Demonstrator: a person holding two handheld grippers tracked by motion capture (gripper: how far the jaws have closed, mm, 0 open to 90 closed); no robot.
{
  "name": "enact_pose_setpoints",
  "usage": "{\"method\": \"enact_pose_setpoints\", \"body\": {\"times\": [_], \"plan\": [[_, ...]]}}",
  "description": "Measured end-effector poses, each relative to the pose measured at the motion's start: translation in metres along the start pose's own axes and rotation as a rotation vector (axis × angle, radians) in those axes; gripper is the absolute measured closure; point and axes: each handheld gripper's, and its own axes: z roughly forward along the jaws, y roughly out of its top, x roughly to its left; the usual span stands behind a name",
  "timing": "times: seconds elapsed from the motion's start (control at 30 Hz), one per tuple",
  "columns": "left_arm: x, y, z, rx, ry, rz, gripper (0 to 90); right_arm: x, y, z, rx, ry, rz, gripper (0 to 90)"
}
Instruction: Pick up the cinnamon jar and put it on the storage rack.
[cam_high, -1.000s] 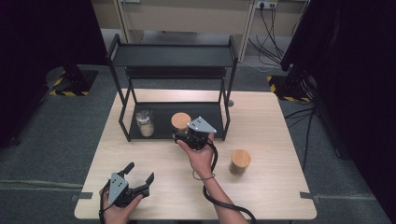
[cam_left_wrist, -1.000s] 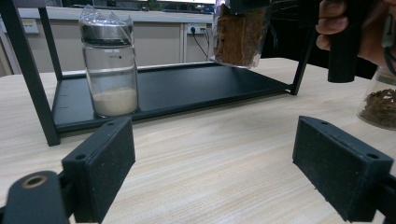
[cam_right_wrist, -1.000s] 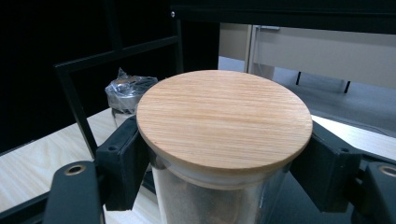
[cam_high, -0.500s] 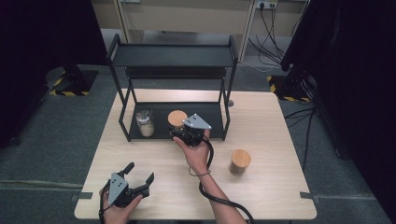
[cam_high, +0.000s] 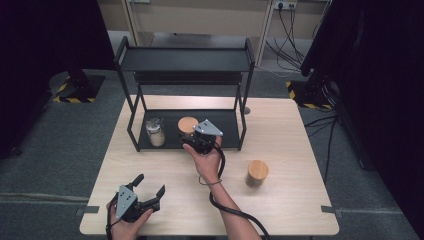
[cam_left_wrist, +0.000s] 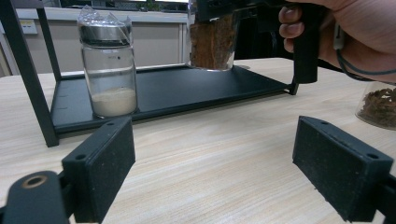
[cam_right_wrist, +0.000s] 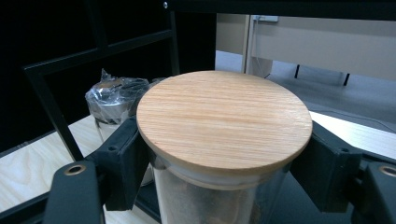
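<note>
Jar (cam_right_wrist: 219, 154) with the wooden lid (cam_high: 188, 123) is sitting clamped in the right gripper (cam_high: 196, 142), both pads squeezing the glass just under the lid, brown stuff inside. It's hanging right over the rack's (cam_high: 231, 131) bottom shelf, just beside a foil-topped jar (cam_high: 155, 131) with pale powder. Left gripper (cam_high: 149, 189) is resting on the table (cam_high: 295, 130) near the front edge, jaws spread wide and gripping nothing. Another wood-lidded jar (cam_high: 256, 173) is standing on the table off to the right.
</note>
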Motion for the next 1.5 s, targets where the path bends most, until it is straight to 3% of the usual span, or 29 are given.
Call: {"method": "enact_pose_setpoints", "body": {"times": [0.87,1.5], "plan": [[0.0,0.0,0.0,0.002,-0.006,-0.001,12.6,-0.005,0.004,0.029,0.026,-0.026,0.001,26.4],[0.0,0.0,0.0,0.001,-0.01,-0.001,12.6,-0.009,-0.001,0.053,0.076,-0.042,0.007,26.4]]}}
